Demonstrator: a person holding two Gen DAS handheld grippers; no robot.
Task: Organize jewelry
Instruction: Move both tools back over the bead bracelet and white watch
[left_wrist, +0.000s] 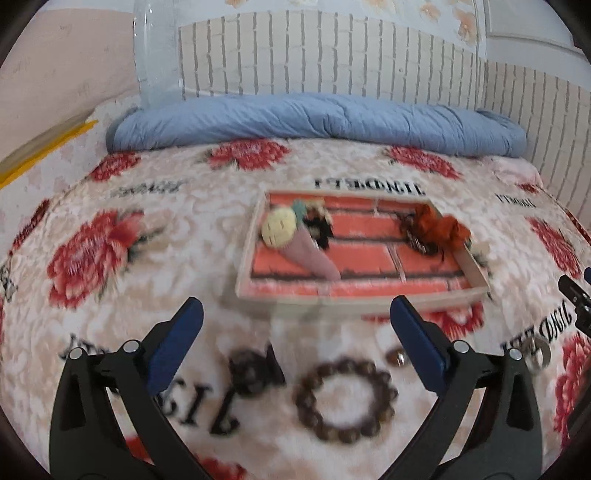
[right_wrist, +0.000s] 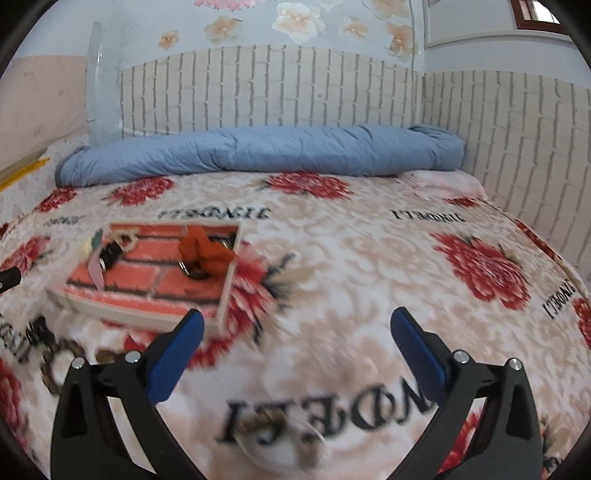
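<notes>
Two grippers hang spread and empty over your floral blanket (right_wrist: 332, 258): the left gripper (left_wrist: 295, 321) sits just short of the tray's near rim, the right gripper (right_wrist: 295, 332) over bare blanket to the tray's right. Your shallow tray (left_wrist: 476, 273) lies with its long axis left to right. Inside it, a pink carrot-shaped plush (left_wrist: 314, 254) points toward your near right beside a yellow pineapple charm (left_wrist: 279, 226) and a dark scrunchie (left_wrist: 320, 226); an orange scrunchie (left_wrist: 439, 229) fills the far right corner. Nearer you, the brown bead bracelet (left_wrist: 345, 400) lies flat between the left fingers, a dark blurred piece (left_wrist: 253, 369) to its left.
</notes>
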